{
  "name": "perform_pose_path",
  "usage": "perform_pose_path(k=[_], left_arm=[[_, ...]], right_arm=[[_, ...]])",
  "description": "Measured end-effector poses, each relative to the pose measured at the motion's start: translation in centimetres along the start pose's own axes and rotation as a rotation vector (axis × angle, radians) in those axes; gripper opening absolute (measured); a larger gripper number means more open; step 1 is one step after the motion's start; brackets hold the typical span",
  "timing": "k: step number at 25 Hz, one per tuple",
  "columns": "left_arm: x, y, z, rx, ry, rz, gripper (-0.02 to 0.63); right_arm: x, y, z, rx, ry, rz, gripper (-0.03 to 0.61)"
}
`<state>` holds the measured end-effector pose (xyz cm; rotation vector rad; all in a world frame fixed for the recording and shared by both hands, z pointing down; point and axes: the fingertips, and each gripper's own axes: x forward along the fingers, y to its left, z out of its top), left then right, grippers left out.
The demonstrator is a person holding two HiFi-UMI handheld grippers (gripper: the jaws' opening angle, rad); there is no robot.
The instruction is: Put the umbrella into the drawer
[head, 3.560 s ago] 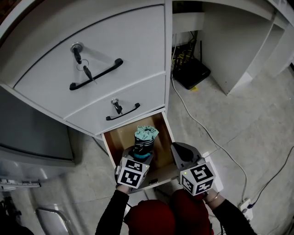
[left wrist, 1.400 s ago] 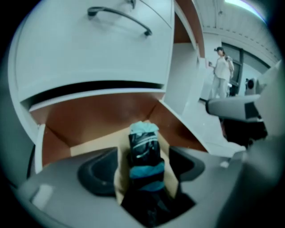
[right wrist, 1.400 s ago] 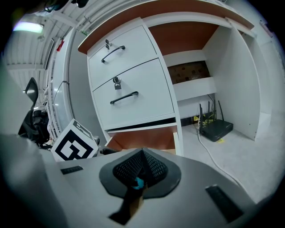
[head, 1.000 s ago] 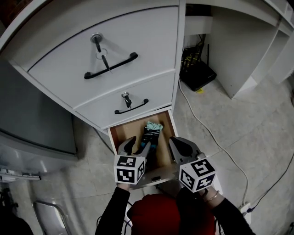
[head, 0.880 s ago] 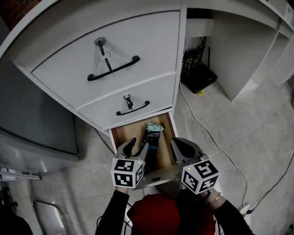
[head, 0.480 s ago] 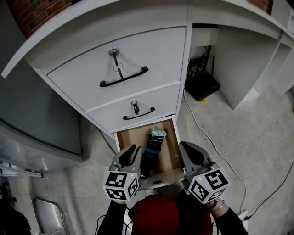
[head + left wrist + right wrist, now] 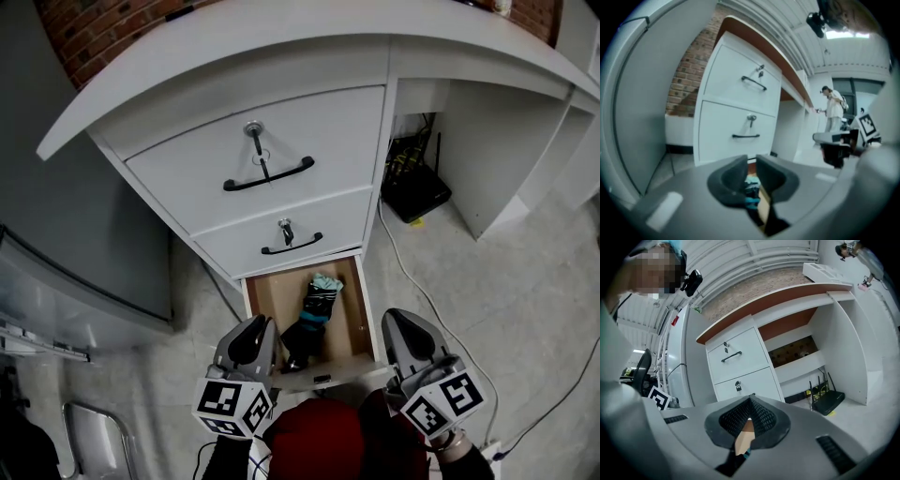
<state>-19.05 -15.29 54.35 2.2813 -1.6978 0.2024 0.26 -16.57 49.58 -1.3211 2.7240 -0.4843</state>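
The folded umbrella (image 7: pixel 314 312), black with teal bands and a teal end, lies lengthwise in the open bottom drawer (image 7: pixel 367 314). Nothing holds it. My left gripper (image 7: pixel 257 325) hovers in front of the drawer's near left corner, raised off it, its jaws come together with nothing between them. My right gripper (image 7: pixel 399 319) hangs by the drawer's near right corner, shut and empty. In the left gripper view the left gripper (image 7: pixel 751 161) shows a strip of the umbrella (image 7: pixel 751 190) below its jaws. The right gripper (image 7: pixel 750 400) looks level at the cabinet front.
Two closed white drawers with black handles (image 7: pixel 268 174) (image 7: pixel 292 247) and keys sit above the open one. A black router (image 7: pixel 417 191) and a cable lie on the floor under the desk at right. A grey cabinet (image 7: pixel 75 234) stands at left. A person (image 7: pixel 832 107) stands far off.
The left jaws went from open around the umbrella to shut, leaving it in the drawer. Both grippers rose and drew back from the drawer. The view pulled higher.
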Motion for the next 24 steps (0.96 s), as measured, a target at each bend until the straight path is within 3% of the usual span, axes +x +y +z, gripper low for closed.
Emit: perform_pose_path(k=[13,19,24], left_arm=[[-4.6,-0.8,1.9,0.007,-0.060,0.024,0.055],[-4.8,-1.3,0.9,0.033,-0.022,0.011,0.055],[-4.1,-1.2,0.9,0.022,-0.079,-0.003,0.055]], right_arm=[[-3.5,2.5,1.9,-0.002,-0.058,0.050,0.002],[-4.7,3.4,1.8,0.048,-0.085,0.071,0.002],[-4.9,4.2,2.2,0.059,-0.128,0.091,0.002]])
